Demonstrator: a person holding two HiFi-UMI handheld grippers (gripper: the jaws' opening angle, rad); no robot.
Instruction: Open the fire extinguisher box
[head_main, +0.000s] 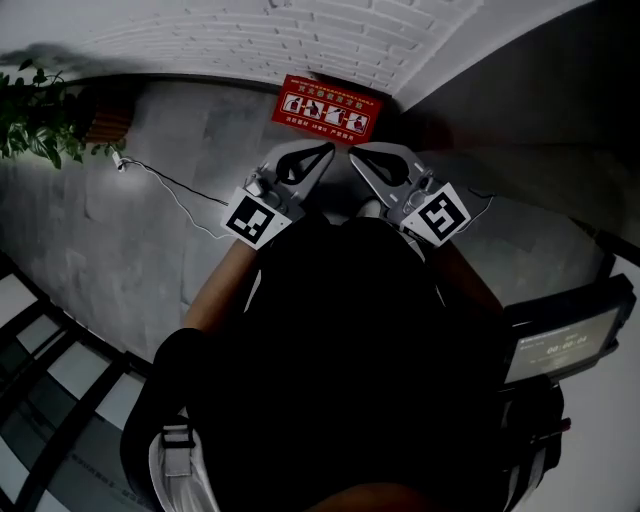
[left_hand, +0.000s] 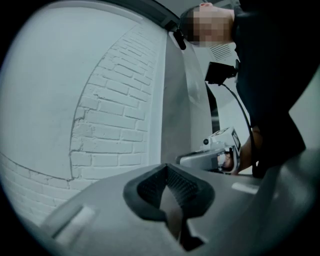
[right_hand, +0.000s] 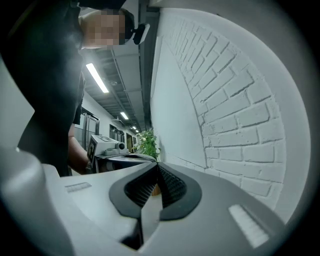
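Note:
The red fire extinguisher box (head_main: 322, 108) stands on the grey floor against the white brick wall, with white pictograms on its top face. Both grippers are held side by side in front of the person's chest, well short of the box and pointing toward it. My left gripper (head_main: 328, 150) is shut with nothing between its pads, and its tips (left_hand: 166, 167) face the brick wall. My right gripper (head_main: 352, 155) is shut too and empty, its jaws (right_hand: 157, 165) meeting at the tip. Neither gripper view shows the box.
A potted plant (head_main: 40, 120) stands at the far left by the wall and also appears as greenery (right_hand: 148, 142) in the right gripper view. A thin cable (head_main: 175, 185) runs across the floor. A dark device with a lit screen (head_main: 560, 345) sits at the right.

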